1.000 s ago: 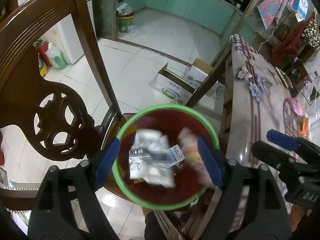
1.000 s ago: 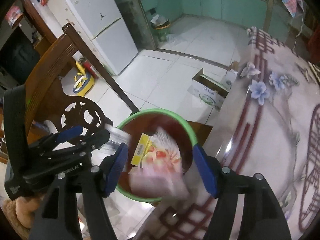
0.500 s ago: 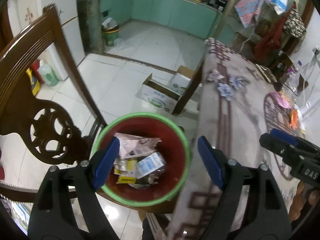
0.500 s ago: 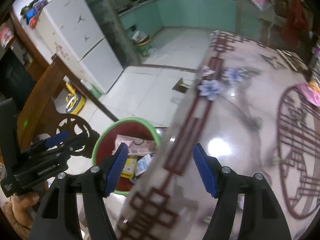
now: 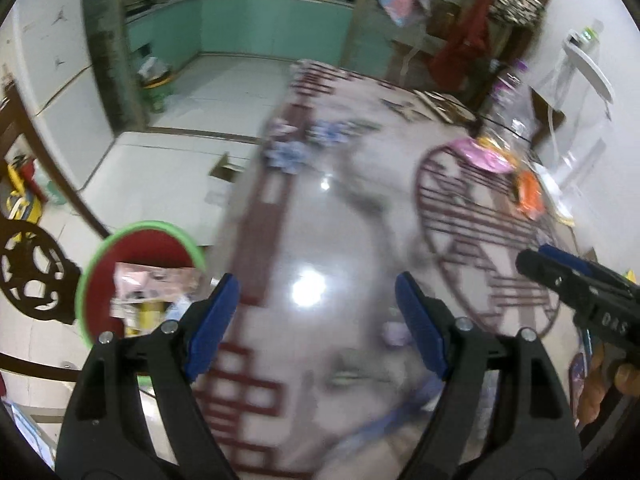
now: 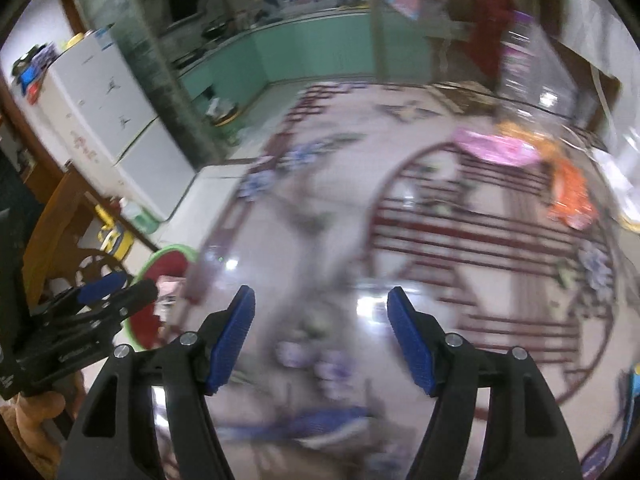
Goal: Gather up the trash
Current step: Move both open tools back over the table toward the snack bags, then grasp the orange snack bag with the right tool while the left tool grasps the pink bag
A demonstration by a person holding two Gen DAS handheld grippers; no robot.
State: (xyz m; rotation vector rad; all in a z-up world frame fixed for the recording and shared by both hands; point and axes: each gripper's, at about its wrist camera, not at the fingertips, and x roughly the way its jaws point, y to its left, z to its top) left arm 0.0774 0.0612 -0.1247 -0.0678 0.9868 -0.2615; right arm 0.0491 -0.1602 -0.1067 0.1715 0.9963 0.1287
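trash [image 5: 152, 288] in bin [image 5: 140, 229] | right view: mostly hidden behind table [image 6: 320, 240]

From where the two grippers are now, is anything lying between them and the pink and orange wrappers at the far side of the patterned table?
Nothing visible does. Between the open right gripper and the pink wrapper and orange wrapper there is only bare glossy patterned table. A clear plastic bottle stands behind them, not in front.

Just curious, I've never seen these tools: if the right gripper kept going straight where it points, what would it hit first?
Probably the glossy patterned table top; nothing lies between its open fingers, though the picture is blurred.
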